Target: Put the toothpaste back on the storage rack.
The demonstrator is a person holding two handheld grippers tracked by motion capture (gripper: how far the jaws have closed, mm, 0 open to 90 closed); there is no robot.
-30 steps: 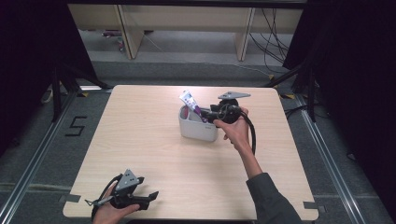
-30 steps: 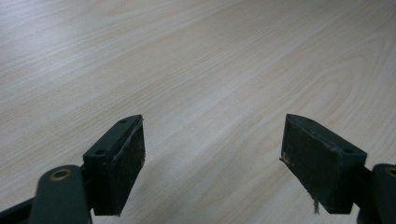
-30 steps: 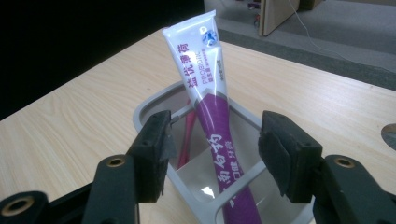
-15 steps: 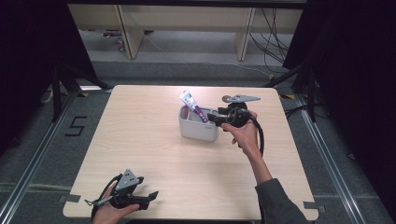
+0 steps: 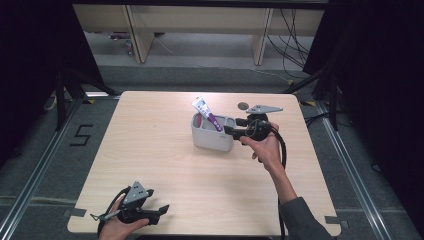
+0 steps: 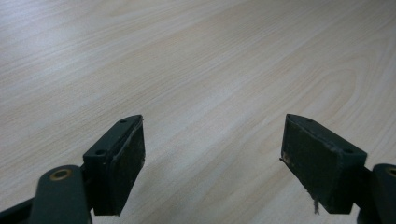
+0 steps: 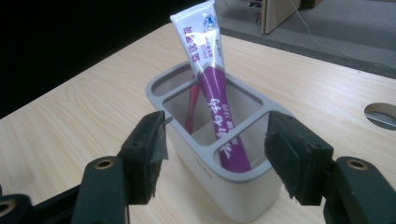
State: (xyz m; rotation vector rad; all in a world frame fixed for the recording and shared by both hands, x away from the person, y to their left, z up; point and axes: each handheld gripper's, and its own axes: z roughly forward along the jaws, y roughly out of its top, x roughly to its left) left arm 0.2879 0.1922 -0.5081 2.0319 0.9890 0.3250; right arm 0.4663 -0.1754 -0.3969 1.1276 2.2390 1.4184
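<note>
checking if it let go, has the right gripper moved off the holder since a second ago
Yes. In the high view the right gripper has backed away to the right of the grey holder, toward the table's right edge. Its jaws have just been opening, with nothing pressed between them.

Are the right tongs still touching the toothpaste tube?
Apart. The right gripper view shows the right tongs open, pads either side of the grey holder's near end, while the toothpaste tube stands free in the holder, beyond them.
</note>
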